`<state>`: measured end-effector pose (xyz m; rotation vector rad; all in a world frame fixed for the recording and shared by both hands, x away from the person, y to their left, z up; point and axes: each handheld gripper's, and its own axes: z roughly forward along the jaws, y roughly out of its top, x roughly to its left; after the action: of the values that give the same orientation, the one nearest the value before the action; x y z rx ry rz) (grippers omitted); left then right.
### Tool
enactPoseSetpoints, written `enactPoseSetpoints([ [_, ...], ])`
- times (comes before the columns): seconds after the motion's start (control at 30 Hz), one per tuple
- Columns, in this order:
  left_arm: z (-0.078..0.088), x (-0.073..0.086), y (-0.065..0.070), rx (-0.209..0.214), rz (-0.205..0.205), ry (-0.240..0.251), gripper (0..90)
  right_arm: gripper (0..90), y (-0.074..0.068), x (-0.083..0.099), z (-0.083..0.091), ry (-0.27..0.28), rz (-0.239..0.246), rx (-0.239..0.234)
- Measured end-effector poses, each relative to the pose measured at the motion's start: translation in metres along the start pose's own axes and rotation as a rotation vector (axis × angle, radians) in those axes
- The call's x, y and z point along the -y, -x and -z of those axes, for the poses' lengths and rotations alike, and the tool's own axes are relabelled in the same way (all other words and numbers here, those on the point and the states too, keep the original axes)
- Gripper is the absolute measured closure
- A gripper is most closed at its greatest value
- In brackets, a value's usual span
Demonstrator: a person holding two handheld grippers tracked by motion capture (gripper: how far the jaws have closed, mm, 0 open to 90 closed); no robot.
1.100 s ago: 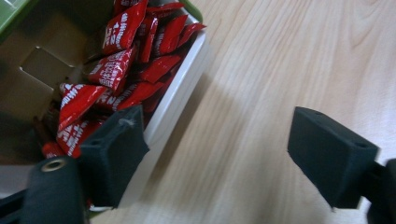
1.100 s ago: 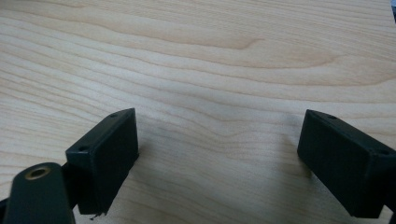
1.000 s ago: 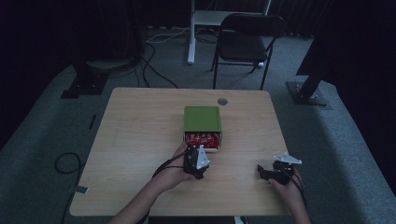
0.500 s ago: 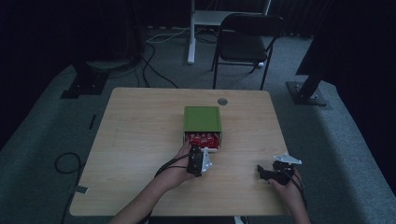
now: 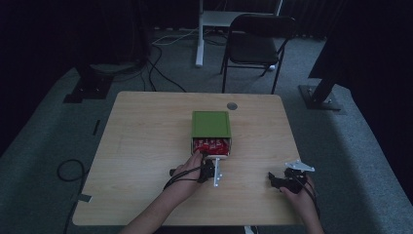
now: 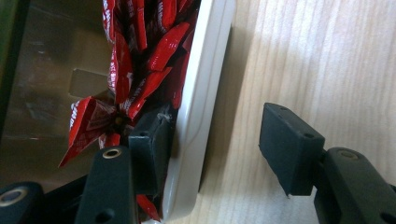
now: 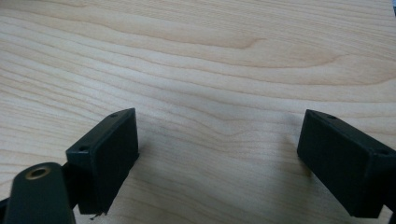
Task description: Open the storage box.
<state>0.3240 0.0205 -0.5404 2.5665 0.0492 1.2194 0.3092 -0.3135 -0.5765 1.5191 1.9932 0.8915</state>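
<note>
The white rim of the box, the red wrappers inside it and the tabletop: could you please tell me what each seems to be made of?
The white smooth rim of the box looks like moulded plastic: rounded edge, soft sheen. The crinkled red wrappers look like glossy plastic or foil film, creased with bright highlights. The light wooden tabletop shows grain lines with a matte finish; solid wood or printed laminate cannot be told apart.

the high view looks forward and down from above the person's side, taking in the whole table mid-frame, floor around it. the left gripper view sits very close, facing the white box rim, centre frame; the high view shares that box. the right gripper view looks closely down on bare tabletop.
</note>
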Motion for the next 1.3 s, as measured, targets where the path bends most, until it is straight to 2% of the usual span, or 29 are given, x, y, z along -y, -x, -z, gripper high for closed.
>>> enactPoseSetpoints([
  [0.07, -0.002, 0.000, 0.002, -0.018, -0.004, -0.011, 47.2, 12.0, 0.000, 0.000, 0.000, 0.000, 0.000, 0.000],
  [0.17, -0.003, -0.001, 0.003, -0.045, -0.018, -0.028, 52.7, 12.0, 0.000, 0.000, 0.000, 0.000, 0.000, 0.000],
  [0.33, -0.004, -0.003, 0.002, -0.090, -0.049, -0.048, 67.0, 12.0, 0.000, 0.000, 0.000, 0.000, 0.000, 0.000],
  [0.4, -0.004, -0.005, 0.001, -0.091, -0.061, -0.061, 69.8, 12.1, 0.000, 0.000, 0.000, 0.000, 0.001, 0.000],
  [0.47, -0.004, -0.005, 0.000, -0.085, -0.026, -0.056, 69.8, 12.1, 0.000, 0.000, 0.000, 0.000, 0.001, 0.000],
  [0.6, -0.003, -0.005, -0.002, -0.070, -0.038, -0.064, 70.3, 12.9, 0.000, 0.000, 0.000, 0.001, 0.005, -0.003],
  [0.8, -0.003, -0.007, -0.001, -0.072, -0.044, -0.077, 70.9, 12.9, 0.000, 0.000, 0.000, 0.001, 0.005, -0.004],
  [0.9, -0.002, -0.008, -0.003, -0.059, -0.018, -0.075, 70.8, 12.3, 0.000, 0.000, 0.000, 0.001, 0.005, -0.003],
  [1.0, -0.002, -0.008, -0.003, -0.054, -0.015, -0.076, 70.9, 11.7, 0.000, 0.000, 0.000, -0.001, -0.004, 0.005],
  [1.03, -0.001, -0.008, -0.003, -0.056, -0.030, -0.080, 71.0, 11.7, 0.000, 0.000, 0.000, -0.001, -0.004, 0.005],
  [1.3, 0.004, -0.011, 0.002, -0.056, -0.037, -0.093, 71.1, 11.7, 0.000, 0.000, 0.000, -0.001, -0.005, 0.005],
])
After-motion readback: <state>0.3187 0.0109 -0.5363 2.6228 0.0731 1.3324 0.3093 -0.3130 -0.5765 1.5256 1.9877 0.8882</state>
